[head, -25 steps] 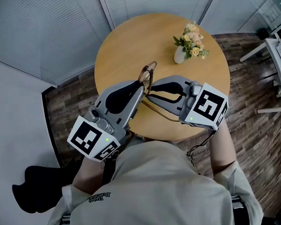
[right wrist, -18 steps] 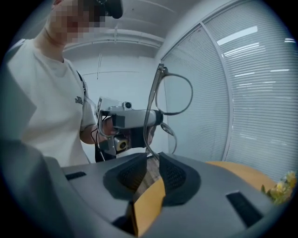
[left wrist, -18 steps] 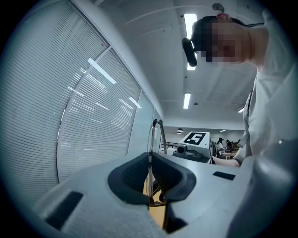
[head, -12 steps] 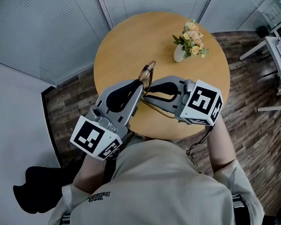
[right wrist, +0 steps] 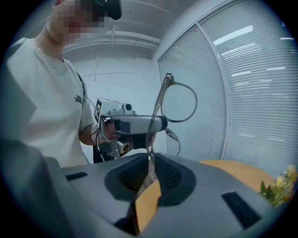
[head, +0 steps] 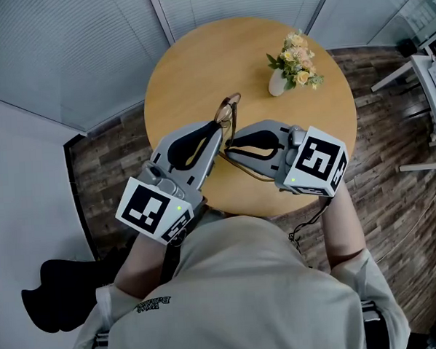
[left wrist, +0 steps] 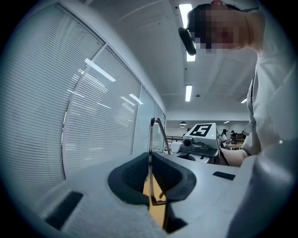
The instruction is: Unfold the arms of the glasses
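Note:
Thin-rimmed glasses (head: 228,113) are held in the air over the round wooden table (head: 197,62). My left gripper (head: 217,136) is shut on the frame. In the left gripper view the glasses (left wrist: 150,148) stand edge-on, pinched between the dark pads. My right gripper (head: 229,144) meets it from the right and is shut on a thin arm of the glasses. In the right gripper view one round lens ring (right wrist: 179,102) rises above the jaws, and the arm (right wrist: 151,139) runs down into them. The second arm trails below the right gripper (head: 256,178).
A small white vase of flowers (head: 294,62) stands on the table's far right. White furniture (head: 428,86) is at the right edge, over a wood-plank floor. A black object (head: 53,288) lies on the floor at lower left. Blinds cover the windows behind the table.
The left gripper's marker cube has shifted slightly up and to the right, and the right gripper has turned a little. The glasses stay pinched between both, almost in place.

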### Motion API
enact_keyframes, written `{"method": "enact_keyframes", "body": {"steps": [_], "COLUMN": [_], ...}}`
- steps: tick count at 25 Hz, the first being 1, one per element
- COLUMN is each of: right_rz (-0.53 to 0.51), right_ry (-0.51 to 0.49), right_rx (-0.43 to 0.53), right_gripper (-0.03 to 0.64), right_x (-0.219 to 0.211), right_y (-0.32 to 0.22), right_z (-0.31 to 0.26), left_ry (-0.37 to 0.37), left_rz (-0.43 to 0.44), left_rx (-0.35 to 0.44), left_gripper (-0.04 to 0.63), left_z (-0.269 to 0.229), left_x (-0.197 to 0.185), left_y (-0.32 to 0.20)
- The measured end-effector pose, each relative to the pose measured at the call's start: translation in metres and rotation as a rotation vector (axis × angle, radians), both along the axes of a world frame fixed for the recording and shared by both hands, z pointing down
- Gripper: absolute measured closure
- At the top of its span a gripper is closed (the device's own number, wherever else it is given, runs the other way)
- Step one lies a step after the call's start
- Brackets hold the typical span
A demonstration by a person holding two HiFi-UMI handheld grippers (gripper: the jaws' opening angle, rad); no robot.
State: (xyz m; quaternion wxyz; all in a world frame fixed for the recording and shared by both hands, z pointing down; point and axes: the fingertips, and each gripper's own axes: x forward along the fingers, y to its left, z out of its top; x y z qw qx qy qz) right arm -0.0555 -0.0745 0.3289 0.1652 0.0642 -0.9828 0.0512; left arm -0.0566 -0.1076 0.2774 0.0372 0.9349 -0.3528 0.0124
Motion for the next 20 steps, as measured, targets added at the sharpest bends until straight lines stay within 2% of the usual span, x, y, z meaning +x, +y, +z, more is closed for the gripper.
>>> {"method": "enact_keyframes", "body": {"steps": [7, 11, 17, 20], "right_rz": [0.028, 0.055, 0.104, 0.121], "right_ry": [0.015, 0.01, -0.071, -0.099], "right_rx": [0.013, 0.032, 0.049, 0.078], "right_gripper": [0.561, 0.561, 0.563, 0.563], "right_x": [0.015, 0.03, 0.048, 0.053], "right_y": [-0.001, -0.001, 0.001, 0.0], "right_z": [0.002, -0.003, -0.031, -0.046], "left_ry": [-0.093, -0.109, -0.177, -0.186], "left_rz": [-0.051, -0.073, -0.08, -0.066], "left_rx": [0.035, 0.032, 0.042, 0.032], "left_gripper": [0.557, 0.557, 0.557, 0.557], "left_z": [0.009, 0.015, 0.024, 0.029], "left_x": [-0.016, -0.019, -0.02, -0.018], "left_y": [-0.01, -0.014, -0.016, -0.015]}}
